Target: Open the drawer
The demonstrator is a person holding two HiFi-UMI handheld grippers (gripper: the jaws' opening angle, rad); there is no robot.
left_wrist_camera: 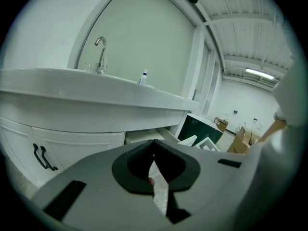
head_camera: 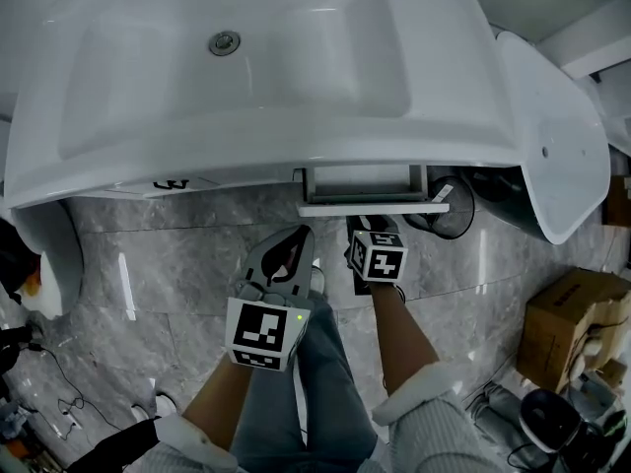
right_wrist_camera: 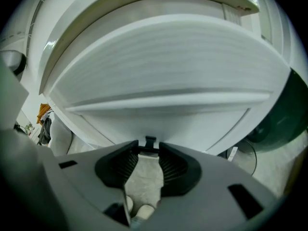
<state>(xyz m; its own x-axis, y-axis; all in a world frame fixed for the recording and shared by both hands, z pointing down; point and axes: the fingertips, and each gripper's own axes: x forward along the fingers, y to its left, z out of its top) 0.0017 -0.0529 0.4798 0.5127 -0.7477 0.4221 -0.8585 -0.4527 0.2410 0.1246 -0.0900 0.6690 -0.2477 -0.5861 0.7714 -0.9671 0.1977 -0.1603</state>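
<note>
A white drawer (head_camera: pixel 363 183) stands partly pulled out from under the washbasin, with its front panel (head_camera: pixel 375 208) toward me. In the right gripper view the panel (right_wrist_camera: pixel 159 66) fills the frame, and a small black handle (right_wrist_camera: pixel 150 141) sits at its lower edge. My right gripper (right_wrist_camera: pixel 148 148) is shut on that handle, with the tips pinching it; it shows just below the panel (head_camera: pixel 361 225) in the head view. My left gripper (head_camera: pixel 301 233) hangs left of it over the floor, shut and holding nothing. Its tips (left_wrist_camera: pixel 154 142) meet, pointing at the vanity and the drawer (left_wrist_camera: pixel 144 136).
The white basin (head_camera: pixel 246 57) overhangs the vanity; a faucet (left_wrist_camera: pixel 100 54) stands on it. A cabinet door with black handles (left_wrist_camera: pixel 42 157) is left of the drawer. A dark round object (head_camera: pixel 449 220) sits on the grey tile floor right of the drawer. A cardboard box (head_camera: pixel 577 328) lies further right.
</note>
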